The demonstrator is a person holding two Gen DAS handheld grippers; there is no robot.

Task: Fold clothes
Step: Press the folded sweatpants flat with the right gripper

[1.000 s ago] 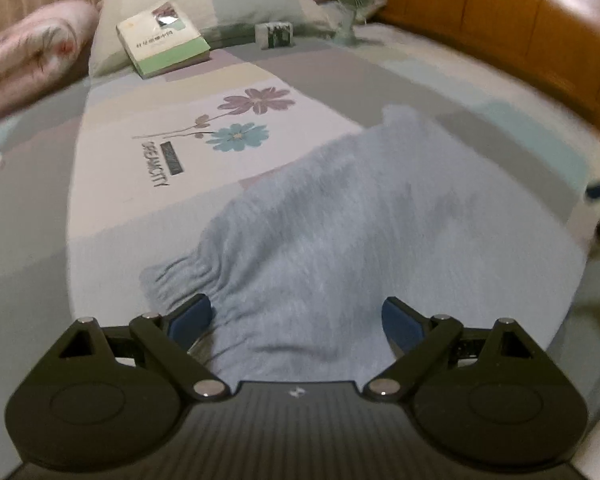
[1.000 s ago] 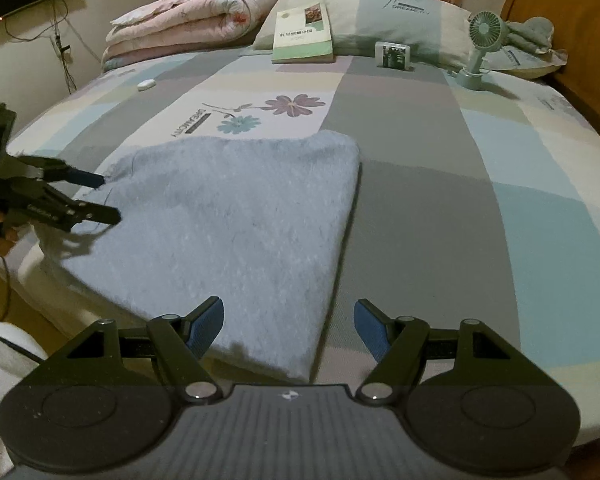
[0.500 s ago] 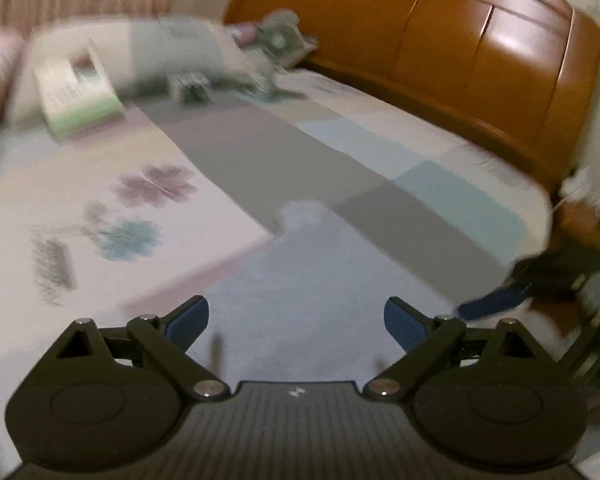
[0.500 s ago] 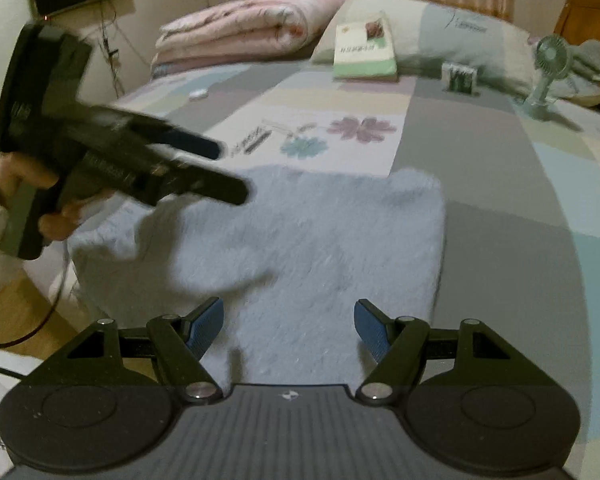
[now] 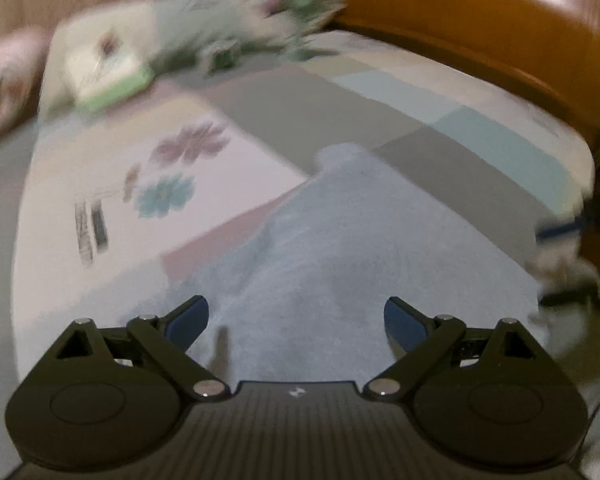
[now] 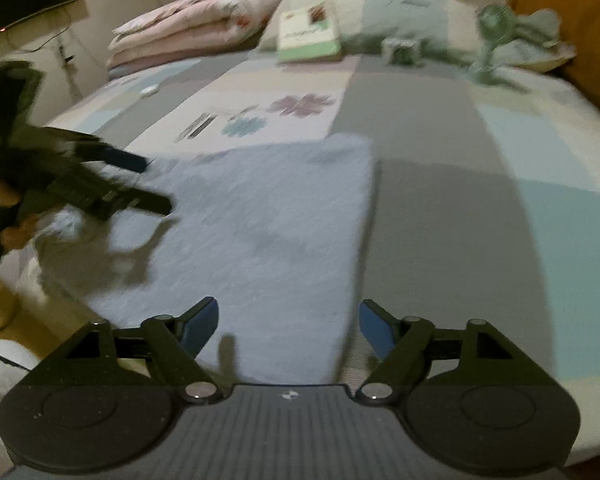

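Garment (image 6: 268,216), pale blue and folded into a flat rectangle, lies on the bed (image 6: 440,200) near its front edge, below the flower print (image 6: 300,105). Right tongs (image 6: 288,326) have just been opening and stand wide over the garment's near corner, gripping nothing. Left tongs (image 6: 156,186) hover open over its left side, empty.

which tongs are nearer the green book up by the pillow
Neither clearly. Left tongs and right tongs both hover over the blue garment's near end, far from the book.
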